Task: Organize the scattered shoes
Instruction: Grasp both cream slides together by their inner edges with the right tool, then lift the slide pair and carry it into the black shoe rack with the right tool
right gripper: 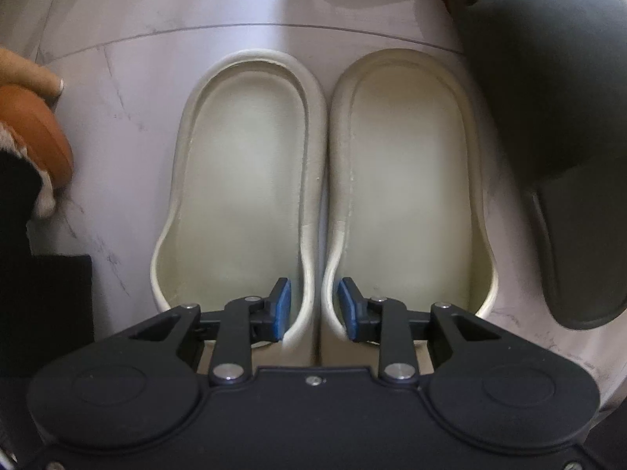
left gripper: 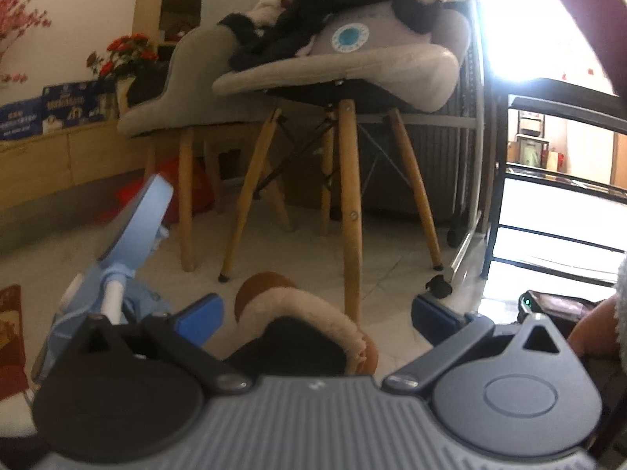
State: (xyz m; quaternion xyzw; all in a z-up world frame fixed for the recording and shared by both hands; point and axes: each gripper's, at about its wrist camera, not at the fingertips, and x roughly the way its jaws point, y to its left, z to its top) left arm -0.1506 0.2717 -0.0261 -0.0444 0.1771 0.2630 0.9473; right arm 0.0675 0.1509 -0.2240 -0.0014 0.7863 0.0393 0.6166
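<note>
our right tongs (right gripper: 314,305) pinch the touching inner walls of two cream slippers (right gripper: 250,180), side by side on the floor (right gripper: 137,31). our left tongs (left gripper: 315,319) gape wide over a brown fleece-lined boot (left gripper: 309,325).

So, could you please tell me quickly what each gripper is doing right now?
Left gripper: open, above a fur-lined slipper.
Right gripper: shut on the cream slippers.
</note>
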